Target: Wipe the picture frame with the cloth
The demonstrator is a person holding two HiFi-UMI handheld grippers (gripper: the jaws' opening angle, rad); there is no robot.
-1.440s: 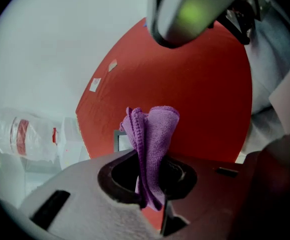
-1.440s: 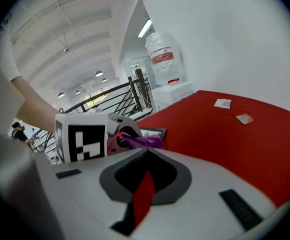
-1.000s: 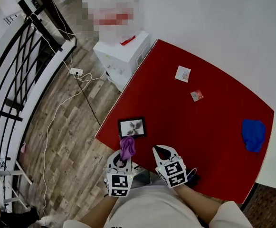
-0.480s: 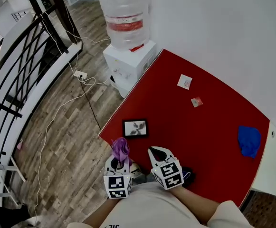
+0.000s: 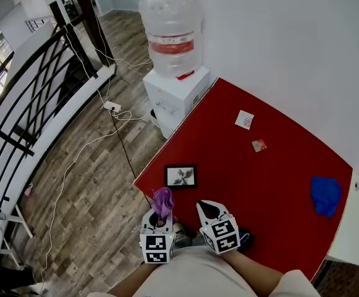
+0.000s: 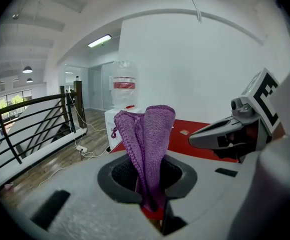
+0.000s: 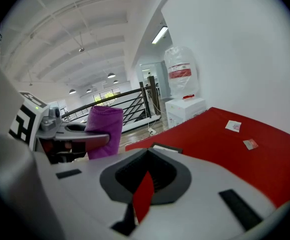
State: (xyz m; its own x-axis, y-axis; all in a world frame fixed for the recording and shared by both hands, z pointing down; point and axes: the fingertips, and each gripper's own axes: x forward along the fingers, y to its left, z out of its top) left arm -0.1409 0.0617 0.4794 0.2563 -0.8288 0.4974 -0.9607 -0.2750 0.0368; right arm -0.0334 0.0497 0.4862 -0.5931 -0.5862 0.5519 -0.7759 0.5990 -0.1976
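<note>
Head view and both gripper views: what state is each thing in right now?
Left claw, shut on the purple cloth.
Purple cloth, clamped, standing up from the jaws.
Right claw, shut, nothing held.
Picture frame, flat on the red table, untouched.
Blue cloth, crumpled on the table.

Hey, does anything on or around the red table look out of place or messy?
Nothing is spilled or broken. The picture frame lies flat, askew to the edges, near the red table's left corner. A blue cloth sits crumpled near the right edge, and loose cables trail over the floor.
</note>
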